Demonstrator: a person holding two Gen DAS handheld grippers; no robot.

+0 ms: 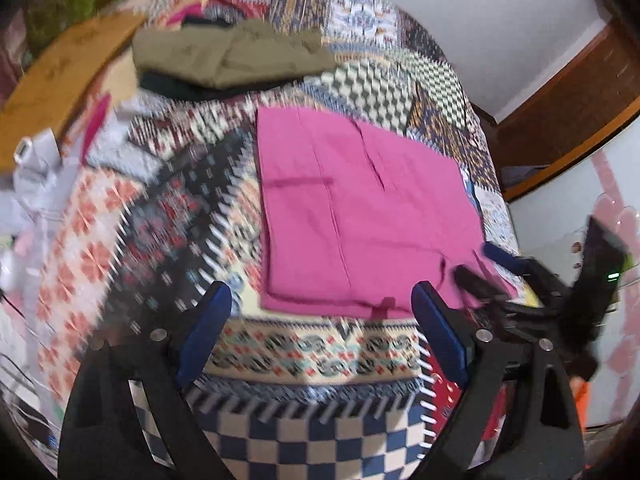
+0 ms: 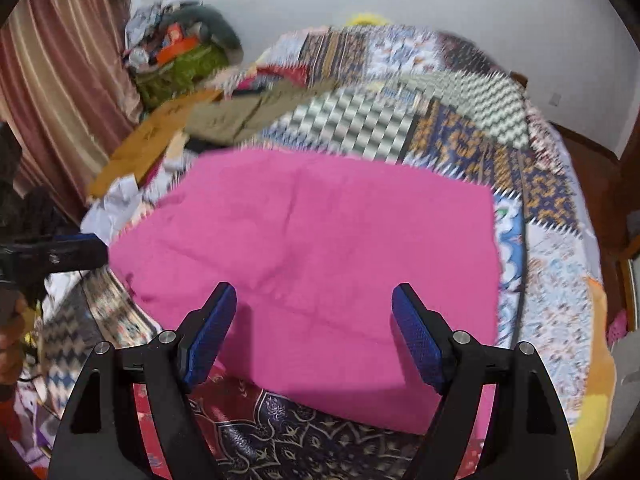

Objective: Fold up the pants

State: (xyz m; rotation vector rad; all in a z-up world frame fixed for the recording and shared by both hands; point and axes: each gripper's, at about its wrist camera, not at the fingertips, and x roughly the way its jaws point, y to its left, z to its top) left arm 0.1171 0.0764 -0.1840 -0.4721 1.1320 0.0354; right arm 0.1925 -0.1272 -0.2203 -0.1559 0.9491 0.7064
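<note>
While both claws gape, pink pants point(image 2: 312, 248) lie ahead — R claw point(image 2: 314, 308) over near edge.

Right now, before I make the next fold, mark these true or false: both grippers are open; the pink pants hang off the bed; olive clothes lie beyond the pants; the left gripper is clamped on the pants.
1. Both grippers are open. True: the left gripper and right gripper both stand wide open.
2. The pink pants hang off the bed. False: they lie flat on the patchwork bedspread.
3. Olive clothes lie beyond the pants. True.
4. The left gripper is clamped on the pants. False: it holds nothing.
</note>
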